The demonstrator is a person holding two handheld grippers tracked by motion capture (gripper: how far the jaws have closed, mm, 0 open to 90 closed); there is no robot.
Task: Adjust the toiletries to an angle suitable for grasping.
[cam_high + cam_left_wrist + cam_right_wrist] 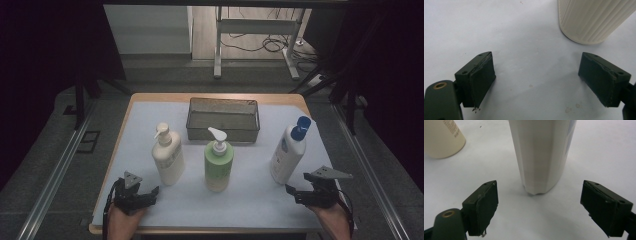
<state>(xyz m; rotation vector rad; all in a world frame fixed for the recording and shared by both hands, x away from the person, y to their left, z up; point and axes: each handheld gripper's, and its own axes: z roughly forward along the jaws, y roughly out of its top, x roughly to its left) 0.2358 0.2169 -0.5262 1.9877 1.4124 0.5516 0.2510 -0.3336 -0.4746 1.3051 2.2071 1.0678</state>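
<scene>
The right gripper (pixel 295 192) is facing the white bottle (pixel 288 152), jaws standing wide and empty, lined up for gripping; the left gripper (pixel 150 192) is waiting with jaws apart beside the cream pump bottle (pixel 167 157).

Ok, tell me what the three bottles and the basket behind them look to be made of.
Cream pump bottle: probably plastic, matte, with fine vertical ribbing. Green pump bottle: likely plastic, smooth with a slight sheen. White bottle with blue cap: seemingly plastic, smooth and faintly faceted. Basket: apparently dark metal mesh, since its walls look see-through.
</scene>
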